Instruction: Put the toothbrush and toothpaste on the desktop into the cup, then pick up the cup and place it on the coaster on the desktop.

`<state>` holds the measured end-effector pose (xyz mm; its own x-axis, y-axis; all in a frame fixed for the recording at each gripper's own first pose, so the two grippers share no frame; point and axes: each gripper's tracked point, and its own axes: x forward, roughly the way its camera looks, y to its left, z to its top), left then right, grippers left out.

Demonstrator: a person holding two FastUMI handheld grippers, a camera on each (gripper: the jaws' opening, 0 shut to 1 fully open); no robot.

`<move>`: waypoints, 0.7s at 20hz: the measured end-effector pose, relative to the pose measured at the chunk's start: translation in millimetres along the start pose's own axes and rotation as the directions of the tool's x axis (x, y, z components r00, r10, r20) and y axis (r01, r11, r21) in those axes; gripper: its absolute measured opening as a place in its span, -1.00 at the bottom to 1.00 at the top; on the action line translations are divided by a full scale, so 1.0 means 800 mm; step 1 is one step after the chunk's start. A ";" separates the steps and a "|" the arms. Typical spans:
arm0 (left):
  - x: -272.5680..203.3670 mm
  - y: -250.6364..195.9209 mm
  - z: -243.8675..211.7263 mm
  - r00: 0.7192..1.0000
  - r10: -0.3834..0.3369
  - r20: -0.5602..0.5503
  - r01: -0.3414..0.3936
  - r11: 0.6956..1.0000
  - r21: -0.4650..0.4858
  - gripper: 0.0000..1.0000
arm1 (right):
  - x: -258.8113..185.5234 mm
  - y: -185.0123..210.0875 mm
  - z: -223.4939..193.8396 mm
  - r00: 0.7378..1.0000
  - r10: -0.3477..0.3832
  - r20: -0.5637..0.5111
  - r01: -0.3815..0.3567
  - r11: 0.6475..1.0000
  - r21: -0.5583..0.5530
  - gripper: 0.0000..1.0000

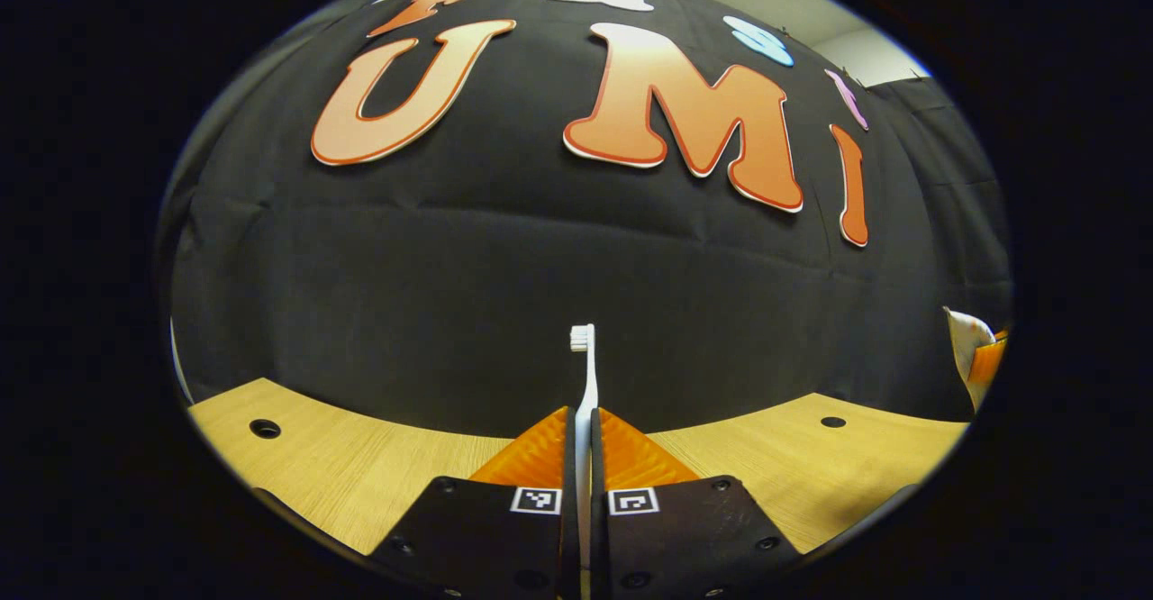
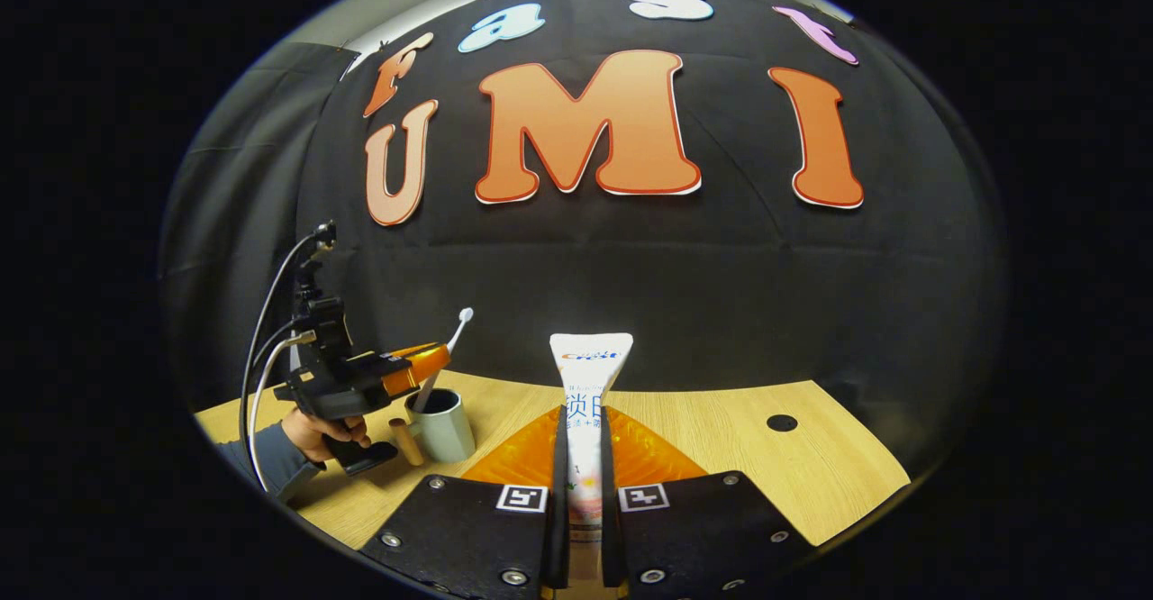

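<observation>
My left gripper (image 1: 584, 422) is shut on a white toothbrush (image 1: 585, 375), which stands upright with its bristle head on top. In the right gripper view that left gripper (image 2: 439, 355), held by a hand (image 2: 311, 438), keeps the toothbrush (image 2: 455, 334) tilted above a pale cup (image 2: 443, 429) with a wooden handle; the brush's lower end reaches into the cup's mouth. My right gripper (image 2: 584, 420) is shut on a white toothpaste tube (image 2: 590, 375), held upright with its flat end up, to the right of the cup.
The wooden desktop (image 2: 748, 465) has round holes (image 2: 782, 422) near its back edge, also in the left gripper view (image 1: 265, 428). A white and orange object (image 1: 977, 357) shows at the far right of the left gripper view. Cables (image 2: 270, 312) hang from the left gripper.
</observation>
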<state>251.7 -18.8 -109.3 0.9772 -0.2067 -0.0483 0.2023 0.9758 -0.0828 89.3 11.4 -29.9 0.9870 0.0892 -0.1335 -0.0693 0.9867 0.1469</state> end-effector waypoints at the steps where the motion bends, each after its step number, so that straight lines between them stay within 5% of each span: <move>1: 0.003 -0.004 -0.005 1.000 -0.003 -0.009 0.003 1.000 0.000 -0.90 | 0.001 0.001 0.002 1.000 0.000 0.002 0.000 1.000 0.002 -0.71; 3: 0.002 -0.005 -0.019 0.999 -0.002 -0.052 0.003 1.000 0.011 -0.90 | 0.001 0.004 0.003 1.000 0.002 0.006 -0.003 1.000 0.005 -0.71; 7: -0.031 0.002 -0.038 0.992 -0.023 -0.122 0.019 0.999 -0.027 -0.46 | -0.003 0.015 0.005 1.000 0.014 0.008 -0.014 1.000 0.002 -0.71; 12: -0.072 0.008 -0.036 0.988 0.027 -0.151 -0.015 0.997 0.079 0.93 | -0.002 0.035 0.018 0.998 0.055 0.040 -0.055 0.998 -0.010 -0.72; 14: -0.090 0.007 -0.026 0.989 0.020 -0.149 -0.012 0.999 0.050 0.96 | 0.003 0.038 0.030 0.996 0.062 0.062 -0.062 0.998 -0.011 -0.71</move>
<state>180.8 0.3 -126.7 0.9605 -0.1956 -0.1979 0.1931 0.9807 -0.0320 93.4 38.4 -2.5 0.9879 0.1419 -0.0631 -0.1317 0.9808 0.1436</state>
